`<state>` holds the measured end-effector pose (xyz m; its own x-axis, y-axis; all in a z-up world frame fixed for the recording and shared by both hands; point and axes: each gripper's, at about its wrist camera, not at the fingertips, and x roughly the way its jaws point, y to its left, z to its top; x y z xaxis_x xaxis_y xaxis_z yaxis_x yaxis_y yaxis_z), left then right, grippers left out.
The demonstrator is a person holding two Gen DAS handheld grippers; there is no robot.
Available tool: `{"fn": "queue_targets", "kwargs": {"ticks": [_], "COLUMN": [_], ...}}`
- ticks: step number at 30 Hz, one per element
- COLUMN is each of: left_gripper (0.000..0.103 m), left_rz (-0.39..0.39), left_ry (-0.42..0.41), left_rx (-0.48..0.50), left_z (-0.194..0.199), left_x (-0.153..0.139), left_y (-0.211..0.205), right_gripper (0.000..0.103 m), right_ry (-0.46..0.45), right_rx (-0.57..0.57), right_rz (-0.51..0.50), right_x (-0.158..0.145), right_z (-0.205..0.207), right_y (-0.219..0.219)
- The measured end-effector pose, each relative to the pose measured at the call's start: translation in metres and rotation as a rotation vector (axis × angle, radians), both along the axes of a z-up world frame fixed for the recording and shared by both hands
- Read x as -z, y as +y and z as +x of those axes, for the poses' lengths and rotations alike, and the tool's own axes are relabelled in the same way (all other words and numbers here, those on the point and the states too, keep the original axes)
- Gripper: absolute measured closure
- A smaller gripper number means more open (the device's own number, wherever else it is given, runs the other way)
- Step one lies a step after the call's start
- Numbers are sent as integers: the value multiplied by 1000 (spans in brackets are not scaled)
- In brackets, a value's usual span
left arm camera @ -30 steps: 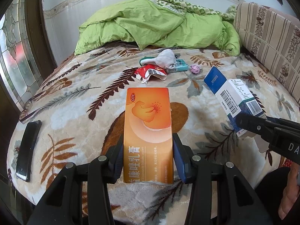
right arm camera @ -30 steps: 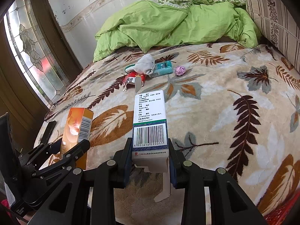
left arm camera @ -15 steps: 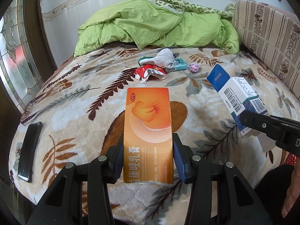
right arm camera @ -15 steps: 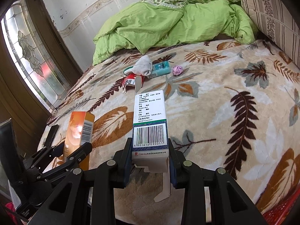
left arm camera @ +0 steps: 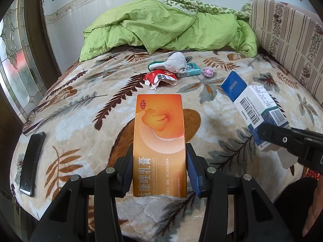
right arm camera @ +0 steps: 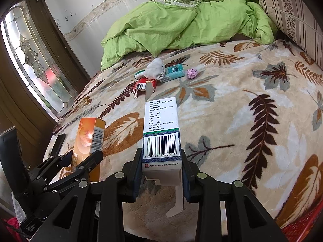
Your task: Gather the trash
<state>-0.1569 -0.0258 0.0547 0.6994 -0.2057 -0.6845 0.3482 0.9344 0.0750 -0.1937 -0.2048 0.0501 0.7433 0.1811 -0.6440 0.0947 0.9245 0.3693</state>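
- Across the bed [left arm camera: 60, 121] lay a cream blanket printed with brown and grey leaves; a crumpled green duvet [left arm camera: 167, 26] was heaped at the far edge, against a white wall with a patterned border.
- A striped cushion [left arm camera: 286, 40] stood along the right edge; a leaded-glass window [right arm camera: 34, 64] in a dark wooden frame was on the left side of the room.
- A black phone [left arm camera: 32, 161] rested near the left edge of the bed.
- Toward the far middle of the bed sat a cluster of litter: a red torn wrapper [left arm camera: 159, 77], a white crumpled sock [left arm camera: 177, 61] lying over a teal box [left arm camera: 190, 71], and a pink paper ball [left arm camera: 208, 72] just beside them.
- The left gripper [left arm camera: 159, 173] was clamped on an orange carton [left arm camera: 159, 147], held upright above the near edge.
- The right gripper [right arm camera: 161, 175] was pinching a blue-and-white carton [right arm camera: 161, 129], its lower flap hanging open, also above the near edge.
- Compared with one second earlier, both cartons remained in the same grips; the right-hand carton appeared slightly higher and farther right in the left wrist view. The litter cluster and phone were unmoved.
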Motion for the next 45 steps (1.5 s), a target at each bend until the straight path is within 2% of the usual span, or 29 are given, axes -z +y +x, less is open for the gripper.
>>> {"fn": "queue_targets", "kwargs": {"ticks": [25, 45], "left_gripper": [58, 58], "left_rz": [-24, -22], "left_ry": [22, 51], "left_rx": [92, 174], "left_z": [-20, -34], "left_x": [-18, -21], "left_y": [-19, -48], "right_gripper": [69, 69], "right_ry": [26, -25], "right_rx": [60, 156], "right_rz": [83, 107], "right_x": [-5, -28], "right_z": [-36, -99], "right_y": [-22, -67]}}
